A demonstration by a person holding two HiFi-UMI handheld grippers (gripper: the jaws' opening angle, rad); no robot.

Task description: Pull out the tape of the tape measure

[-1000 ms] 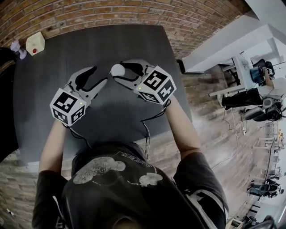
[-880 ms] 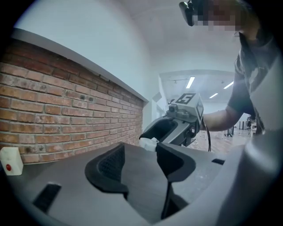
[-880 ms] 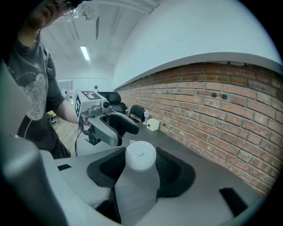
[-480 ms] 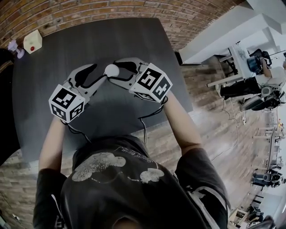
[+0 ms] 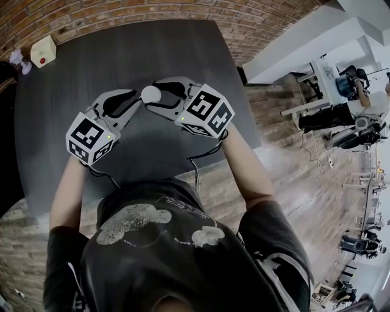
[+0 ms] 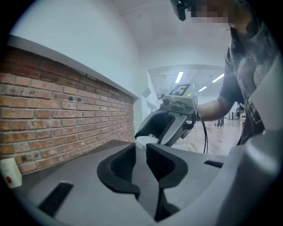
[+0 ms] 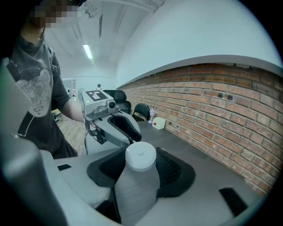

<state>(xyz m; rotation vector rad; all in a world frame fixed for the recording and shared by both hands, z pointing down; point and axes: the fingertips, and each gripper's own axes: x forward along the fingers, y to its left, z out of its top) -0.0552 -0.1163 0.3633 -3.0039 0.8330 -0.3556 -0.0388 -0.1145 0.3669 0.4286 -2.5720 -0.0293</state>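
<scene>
A small round white tape measure (image 5: pixel 151 94) is held above the dark table (image 5: pixel 170 46), and my right gripper (image 5: pixel 156 95) is shut on its sides. In the right gripper view the tape measure (image 7: pixel 140 155) fills the space between the black pads. My left gripper (image 5: pixel 139 99) points at it from the left, tips right at its edge. Its jaws are closing and only a narrow gap is left between them (image 6: pixel 140 148). The tape measure's white rim (image 6: pixel 143 141) shows just past the tips. No tape shows between the left pads.
A white box with a red button (image 5: pixel 41 50) sits at the table's far left corner by the brick wall (image 5: pixel 91 15). The table's right edge (image 5: pixel 241 85) drops to a wooden floor. Chairs (image 7: pixel 141 109) stand past the far end.
My left gripper has come in to the tape measure and its jaws have narrowed from wide apart. Both grippers have drifted slightly left, and the right keeps its hold.
</scene>
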